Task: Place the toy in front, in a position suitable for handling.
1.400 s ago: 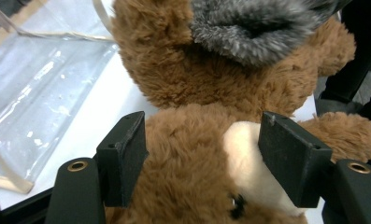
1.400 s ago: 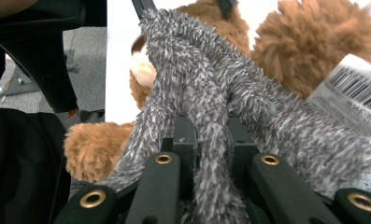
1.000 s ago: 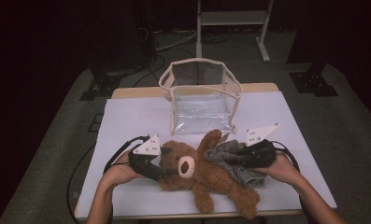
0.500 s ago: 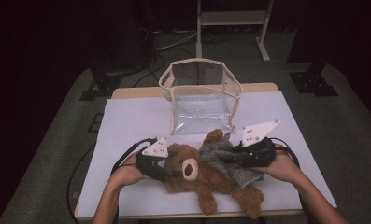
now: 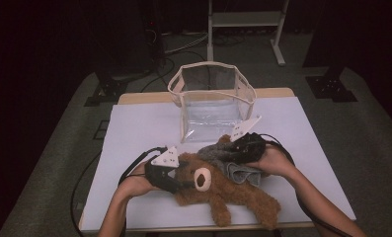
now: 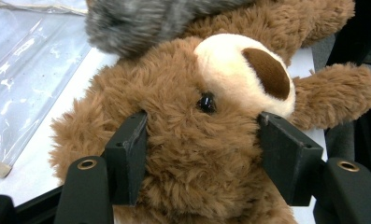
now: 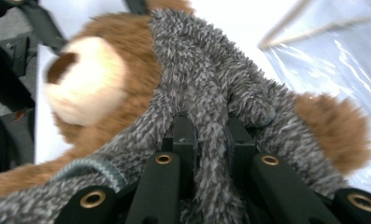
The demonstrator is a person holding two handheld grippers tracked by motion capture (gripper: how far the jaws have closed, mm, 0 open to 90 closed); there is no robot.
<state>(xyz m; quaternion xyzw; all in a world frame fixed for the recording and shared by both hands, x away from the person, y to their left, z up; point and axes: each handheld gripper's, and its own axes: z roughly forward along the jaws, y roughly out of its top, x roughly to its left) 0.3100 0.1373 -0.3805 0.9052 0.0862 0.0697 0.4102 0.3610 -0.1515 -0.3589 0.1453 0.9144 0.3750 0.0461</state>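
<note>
Teddy bear (image 5: 218, 187) lies on its back at the white table's (image 5: 134, 128) near edge | left gripper (image 6: 202, 154) clamps its plush head | right gripper (image 7: 210, 135) pinches grey fuzzy garment (image 7: 206, 84) over its chest | soft, light, yielding: likely best gripped deep in the pile.

We extend both bare forearms from the near edge of the white counter (image 5: 134, 128), angled inward toward each other. Our left hand (image 5: 134, 183) wraps the body of the black two-jaw left claw (image 5: 183, 183), which lies low and points to the right in the high view. Its jaws, having just been closing, stand partly apart with both pads pressed into the head of the brown plush teddy bear (image 6: 183, 140). Our right hand (image 5: 272, 160) holds the black right claw (image 5: 233, 150) pointing left, raised slightly. Its jaws are nearly together, pinching a fold of the grey fuzzy cloth (image 7: 206, 116).
</note>
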